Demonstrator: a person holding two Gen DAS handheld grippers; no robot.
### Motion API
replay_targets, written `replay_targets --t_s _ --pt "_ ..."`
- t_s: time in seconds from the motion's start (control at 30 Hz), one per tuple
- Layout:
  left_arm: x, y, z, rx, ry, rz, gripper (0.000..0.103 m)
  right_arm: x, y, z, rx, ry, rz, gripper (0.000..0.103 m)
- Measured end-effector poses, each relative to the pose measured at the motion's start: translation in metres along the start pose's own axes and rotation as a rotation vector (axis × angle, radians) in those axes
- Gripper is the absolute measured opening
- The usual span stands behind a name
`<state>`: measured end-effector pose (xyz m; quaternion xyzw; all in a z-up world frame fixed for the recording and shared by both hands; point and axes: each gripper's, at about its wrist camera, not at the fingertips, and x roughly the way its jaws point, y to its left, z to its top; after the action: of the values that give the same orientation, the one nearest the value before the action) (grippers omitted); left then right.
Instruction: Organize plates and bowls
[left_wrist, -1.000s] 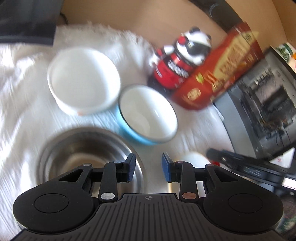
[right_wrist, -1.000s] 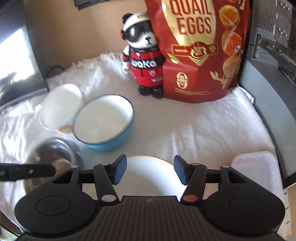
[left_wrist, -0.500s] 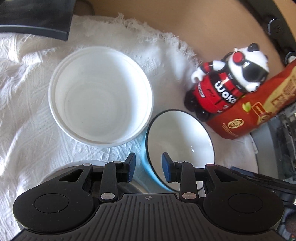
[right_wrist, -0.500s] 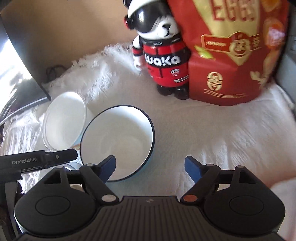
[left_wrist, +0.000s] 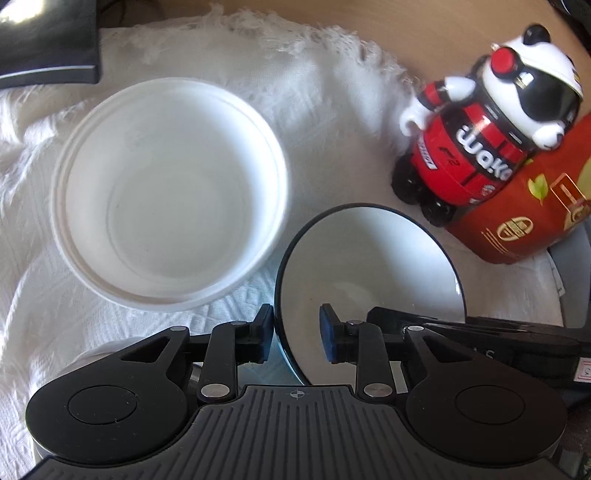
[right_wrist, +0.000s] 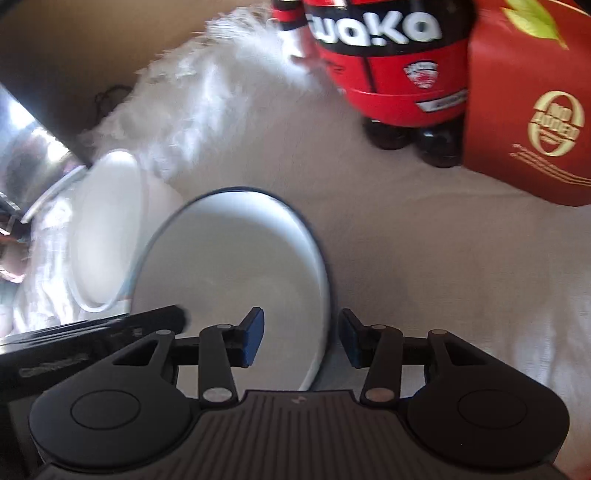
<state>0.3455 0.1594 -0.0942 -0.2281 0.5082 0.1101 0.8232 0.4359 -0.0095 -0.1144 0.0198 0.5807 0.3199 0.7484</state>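
A blue enamel bowl with a white inside and dark rim (left_wrist: 369, 266) sits on the white cloth; it also shows in the right wrist view (right_wrist: 232, 266). My left gripper (left_wrist: 297, 334) is open and straddles the bowl's left rim, one finger outside, one inside. My right gripper (right_wrist: 301, 341) is open and straddles the bowl's right rim the same way. A white plastic bowl (left_wrist: 170, 192) stands just left of the blue one, also seen in the right wrist view (right_wrist: 107, 229). A steel bowl's edge (left_wrist: 92, 356) peeks out under my left gripper.
A panda figure in red (left_wrist: 491, 122) and a red snack bag (left_wrist: 535, 221) stand behind the bowls, close in the right wrist view (right_wrist: 391, 62). A dark monitor (left_wrist: 44, 40) sits at the far left. The white cloth (right_wrist: 424, 240) covers the table.
Both grippers have moved forward and down onto the blue bowl, each now astride one side of its rim. The right gripper's jaws have narrowed somewhat.
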Motion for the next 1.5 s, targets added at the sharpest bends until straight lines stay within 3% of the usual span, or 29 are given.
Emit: replay_targets --t_s 0.27,0.43,0.57,0.67,0.77,0.83,0.93,1.2,1.37,1.5 --pt "0.018 -0.037 0.002 0.08 0.046 -0.111 0.031 -0.038 -0.019 -0.011 0.006 -0.052 -0.062 0.048" --pt "0.028 -0.045 0.006 0.106 0.057 -0.136 0.03 -0.035 -0.05 -0.01 0.104 -0.034 -0.09 0.049" --pt "0.03 -0.039 0.011 0.09 0.067 -0.161 0.028 -0.033 -0.052 -0.01 0.094 -0.042 -0.094 0.05" --pt "0.024 -0.033 0.016 0.087 0.049 -0.172 0.027 -0.024 -0.051 -0.005 0.076 -0.012 -0.109 0.057" --pt "0.018 -0.027 0.02 0.076 0.036 -0.177 0.027 -0.02 -0.046 -0.002 0.048 -0.005 -0.104 0.068" --pt "0.017 -0.024 0.021 0.073 0.034 -0.172 0.027 -0.017 -0.041 0.0 0.02 0.015 -0.1 0.081" --pt "0.017 -0.022 0.021 0.073 0.041 -0.164 0.027 -0.01 -0.034 0.003 -0.016 0.048 -0.102 0.09" --pt "0.018 -0.02 0.021 0.065 0.041 -0.172 0.027 -0.005 -0.041 0.011 -0.004 0.115 -0.044 0.103" --pt "0.017 -0.021 0.019 0.066 0.038 -0.163 0.027 -0.001 -0.039 0.018 -0.034 0.166 -0.054 0.103" --pt "0.014 -0.023 0.02 0.069 0.033 -0.155 0.027 0.003 -0.029 0.019 -0.133 0.213 -0.071 0.103"
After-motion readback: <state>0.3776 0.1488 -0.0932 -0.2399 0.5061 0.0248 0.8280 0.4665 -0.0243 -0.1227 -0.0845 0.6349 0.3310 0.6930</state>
